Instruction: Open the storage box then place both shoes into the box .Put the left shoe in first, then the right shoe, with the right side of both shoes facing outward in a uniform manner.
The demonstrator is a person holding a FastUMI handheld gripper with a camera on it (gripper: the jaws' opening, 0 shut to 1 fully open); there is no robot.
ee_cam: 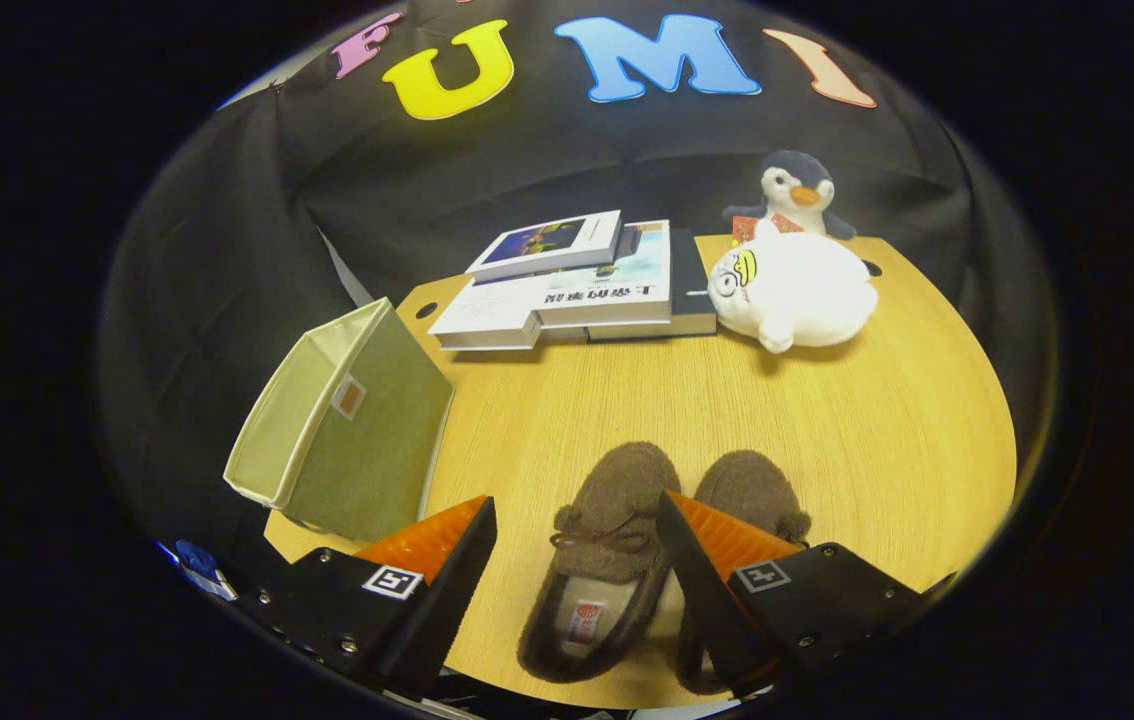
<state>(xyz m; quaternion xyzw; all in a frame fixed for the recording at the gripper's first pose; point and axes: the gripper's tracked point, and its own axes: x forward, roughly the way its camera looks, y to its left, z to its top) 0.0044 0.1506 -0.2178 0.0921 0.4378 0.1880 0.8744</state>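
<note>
The tongs (575, 525) are wide open and hold nothing; both fingers hang above the wooden worktop (867, 430). The left shoe (599, 560), a brown fuzzy slipper with a small bow and a pale lining, lies in the gap between the fingers, its toe pointing away. No finger presses on it. The right shoe (752, 495) lies just beside it, of the same brown fuzzy cloth, and the right finger covers a big part of it. The storage box (347, 420), a greenish fabric box with pale edges, stands at the left edge of the worktop, ahead of the left finger. Beyond the shoes are a stack of books (577, 285), a white plush toy (792, 290) and a penguin plush (795, 192).
</note>
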